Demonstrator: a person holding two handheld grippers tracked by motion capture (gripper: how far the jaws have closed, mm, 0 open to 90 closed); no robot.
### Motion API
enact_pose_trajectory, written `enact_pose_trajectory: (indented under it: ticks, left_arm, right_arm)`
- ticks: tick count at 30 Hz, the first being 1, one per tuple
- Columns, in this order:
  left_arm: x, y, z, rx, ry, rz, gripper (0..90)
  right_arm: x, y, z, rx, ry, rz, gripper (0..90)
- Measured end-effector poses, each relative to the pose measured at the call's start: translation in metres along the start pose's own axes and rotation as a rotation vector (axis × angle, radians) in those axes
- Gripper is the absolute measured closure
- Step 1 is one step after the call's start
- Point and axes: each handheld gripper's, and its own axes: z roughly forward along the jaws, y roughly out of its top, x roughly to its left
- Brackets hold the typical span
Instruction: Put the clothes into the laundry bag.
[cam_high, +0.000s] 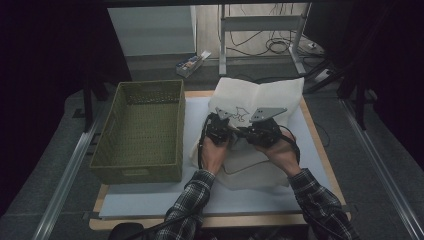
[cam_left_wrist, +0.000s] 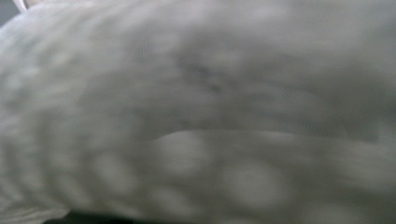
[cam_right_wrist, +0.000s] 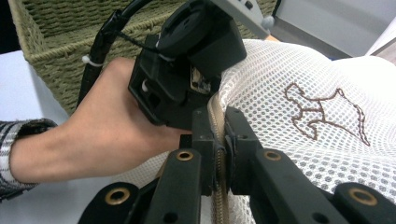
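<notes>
Right gripper view has the clearest look: the right gripper (cam_right_wrist: 219, 140) has its 2 black jaws pressed together on the zipper edge (cam_right_wrist: 218, 186) of a white mesh laundry bag (cam_right_wrist: 303, 154), with the zipper strip running right between them. That bag has a small brown stitched outline (cam_right_wrist: 322, 114) on its mesh. Just past those jaws sits the left gripper (cam_right_wrist: 187, 65), held in the person's left hand (cam_right_wrist: 102, 135) and pushed up against the same bag. From the high view, the bag (cam_high: 260, 95) is on the pale mat (cam_high: 150, 200) in the middle of the table, partly lifted, with both grippers side by side at its front and a plaid sleeve (cam_high: 187, 205) coming in from below. Left gripper view is just blurry white mesh (cam_left_wrist: 196, 112) up close, so I can't see its jaws, but they're closed down too, presumably on the mesh. A green woven basket (cam_high: 142, 130) sits just left of the bag.
</notes>
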Motion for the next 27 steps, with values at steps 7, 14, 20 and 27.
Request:
enact_pose_trajectory:
  ticks: [7, 14, 20, 27]
  left_arm:
    - [-0.004, -0.002, -0.011, 0.018, -0.004, 0.03, 66.6]
    - [-0.008, -0.009, -0.027, 0.048, -0.007, 0.064, 49.5]
    - [-0.01, -0.016, -0.041, 0.055, -0.044, 0.076, 42.5]
    - [-0.013, -0.024, -0.054, 0.051, -0.07, 0.094, 37.8]
  right_arm:
    - [-0.001, -0.002, 0.001, 0.006, 0.01, 0.005, 82.9]
    - [0.0, -0.004, 0.002, 0.018, 0.013, -0.002, 82.4]
    - [-0.001, -0.008, 0.001, 0.022, 0.013, 0.005, 82.4]
    - [-0.002, -0.011, -0.003, 0.016, 0.013, 0.014, 82.4]
